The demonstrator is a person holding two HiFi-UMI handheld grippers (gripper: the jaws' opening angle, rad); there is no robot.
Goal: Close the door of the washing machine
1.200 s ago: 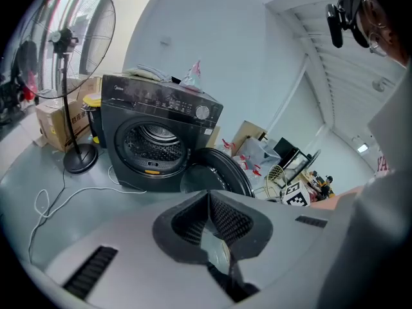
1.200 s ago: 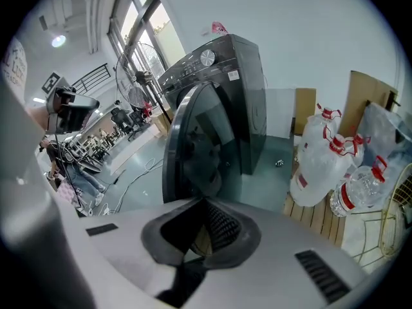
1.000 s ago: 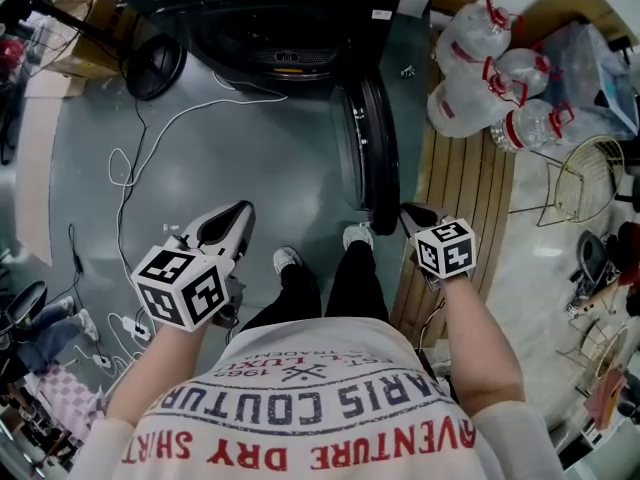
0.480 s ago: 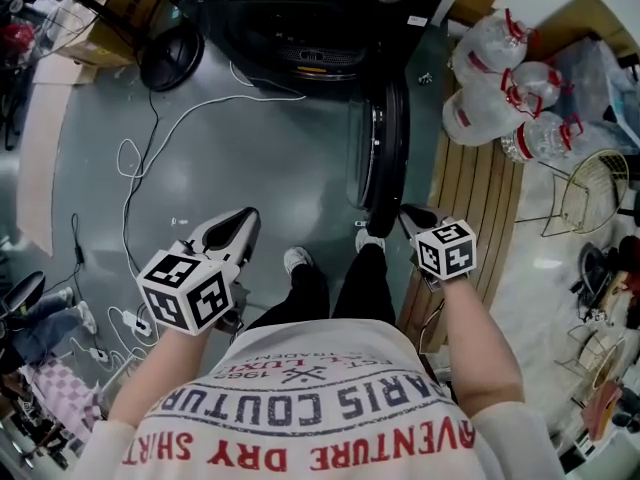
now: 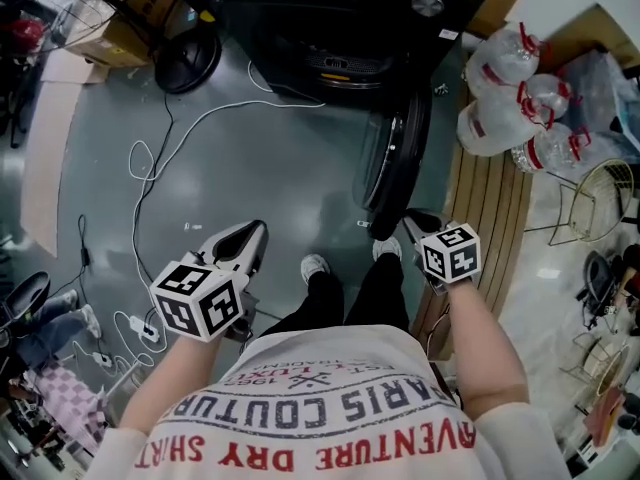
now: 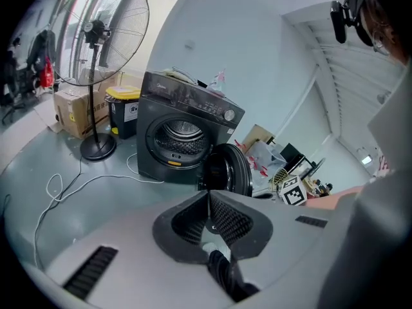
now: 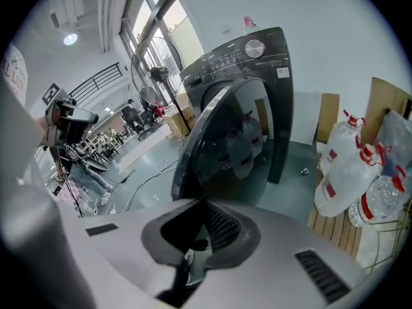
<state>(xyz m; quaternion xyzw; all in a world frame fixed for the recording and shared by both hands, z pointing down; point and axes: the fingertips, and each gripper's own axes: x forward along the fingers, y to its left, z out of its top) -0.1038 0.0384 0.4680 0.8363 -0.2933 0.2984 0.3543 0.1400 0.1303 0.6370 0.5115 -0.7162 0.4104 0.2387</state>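
One grey floor (image 5: 270,178) lies under you, and on its far side stands one dark washing machine (image 5: 340,18) with its drum mouth uncovered. Its one round door (image 5: 400,158) is open, swung out towards you from the right side of the machine and seen edge-on from the head view. Right of the door runs one strip of wooden slats (image 5: 490,208). At least three clear water jugs (image 5: 505,98) with red caps are heaped at its far end. One standing fan (image 6: 103,28) is left of the machine, and one white cable (image 5: 165,158) loops across the floor near it. You hold two claws. Your right claw (image 5: 408,218) is closed and empty, just beside the door's near edge; I cannot tell whether it touches. Your left claw (image 5: 255,230) is also closed on nothing, hanging over the floor well left of the door.
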